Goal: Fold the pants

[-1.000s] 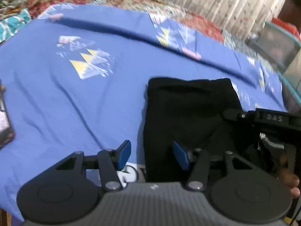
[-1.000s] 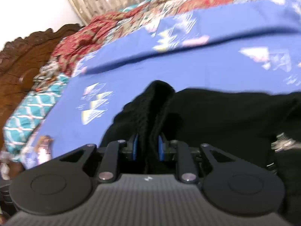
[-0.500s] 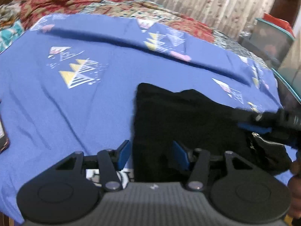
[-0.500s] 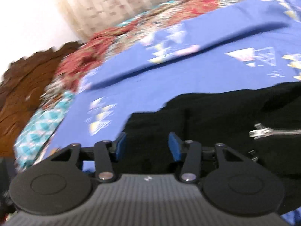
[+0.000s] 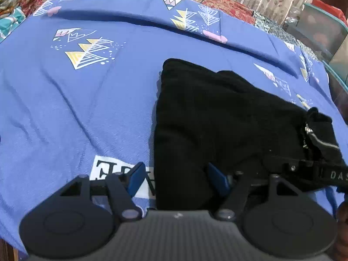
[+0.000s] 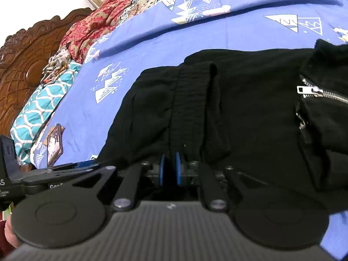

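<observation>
Black pants (image 5: 217,117) lie folded at centre right of the frame on a blue bedsheet (image 5: 76,108). The left gripper (image 5: 177,177), jaws just widened, straddles their near left edge without pressing. The right gripper (image 6: 169,168) has just pinched narrowly on a ribbed fold (image 6: 191,100). A thin pinch could slip and undo the stack. A teal bin (image 5: 322,28), upper right, has unclear contents.

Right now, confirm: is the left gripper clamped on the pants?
No: the left gripper stands open, its fingers straddling the black pants' edge without pressing.
</observation>
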`<state>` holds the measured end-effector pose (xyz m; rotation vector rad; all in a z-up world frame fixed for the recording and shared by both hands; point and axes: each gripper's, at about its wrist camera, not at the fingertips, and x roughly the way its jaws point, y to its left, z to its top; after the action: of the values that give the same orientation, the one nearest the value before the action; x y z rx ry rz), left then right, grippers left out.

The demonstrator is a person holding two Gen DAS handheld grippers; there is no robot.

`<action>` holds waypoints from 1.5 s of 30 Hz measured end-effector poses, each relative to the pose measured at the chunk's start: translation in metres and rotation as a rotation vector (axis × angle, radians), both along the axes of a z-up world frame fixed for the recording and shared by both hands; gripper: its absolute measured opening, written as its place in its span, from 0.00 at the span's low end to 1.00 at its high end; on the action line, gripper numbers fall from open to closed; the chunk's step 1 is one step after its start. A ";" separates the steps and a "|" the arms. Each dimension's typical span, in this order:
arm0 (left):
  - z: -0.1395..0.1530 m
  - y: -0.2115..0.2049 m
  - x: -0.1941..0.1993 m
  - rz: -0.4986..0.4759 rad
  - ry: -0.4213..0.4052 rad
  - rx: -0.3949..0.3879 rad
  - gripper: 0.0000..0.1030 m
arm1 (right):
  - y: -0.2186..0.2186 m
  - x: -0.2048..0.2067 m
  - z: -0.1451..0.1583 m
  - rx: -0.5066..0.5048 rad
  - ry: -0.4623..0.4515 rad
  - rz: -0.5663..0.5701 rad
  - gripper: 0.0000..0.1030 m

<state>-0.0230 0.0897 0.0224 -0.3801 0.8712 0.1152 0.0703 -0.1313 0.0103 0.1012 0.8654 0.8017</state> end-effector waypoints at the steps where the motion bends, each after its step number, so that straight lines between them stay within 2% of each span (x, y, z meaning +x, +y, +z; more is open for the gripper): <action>1: 0.003 0.002 -0.002 0.002 -0.011 -0.014 0.62 | -0.005 -0.004 0.002 0.003 -0.006 0.004 0.15; 8: 0.035 -0.003 -0.009 -0.043 -0.145 -0.085 0.62 | -0.020 -0.013 0.033 0.099 -0.116 -0.037 0.19; 11: 0.035 -0.014 0.002 -0.081 -0.136 -0.093 0.62 | -0.018 -0.001 0.044 0.135 -0.129 -0.067 0.19; 14: 0.026 -0.022 0.011 -0.105 -0.109 -0.091 0.62 | -0.008 0.011 0.042 0.124 -0.123 -0.072 0.19; 16: 0.016 -0.026 0.014 -0.105 -0.077 -0.081 0.62 | 0.001 0.018 0.028 0.067 -0.085 -0.074 0.19; 19: 0.007 -0.030 0.015 -0.116 -0.057 -0.042 0.61 | 0.008 0.027 -0.010 -0.062 0.028 -0.087 0.20; 22: 0.005 -0.033 0.013 -0.129 -0.051 -0.006 0.61 | -0.004 0.023 -0.020 0.004 0.041 -0.109 0.21; 40: 0.003 -0.039 0.016 -0.136 -0.041 0.038 0.63 | -0.010 0.024 -0.017 0.010 0.046 -0.099 0.21; 41: 0.004 -0.038 0.015 -0.136 -0.042 0.035 0.63 | -0.011 0.023 -0.015 0.008 0.044 -0.097 0.22; 44: 0.010 -0.033 0.013 -0.137 -0.056 0.007 0.64 | -0.020 0.014 -0.006 0.011 0.009 -0.115 0.36; 45: 0.013 -0.031 0.011 -0.136 -0.067 -0.004 0.64 | -0.024 0.011 -0.004 0.022 -0.002 -0.121 0.36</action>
<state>-0.0124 0.0586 0.0352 -0.3261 0.8288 -0.0244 0.0812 -0.1554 0.0059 0.1708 0.8408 0.6983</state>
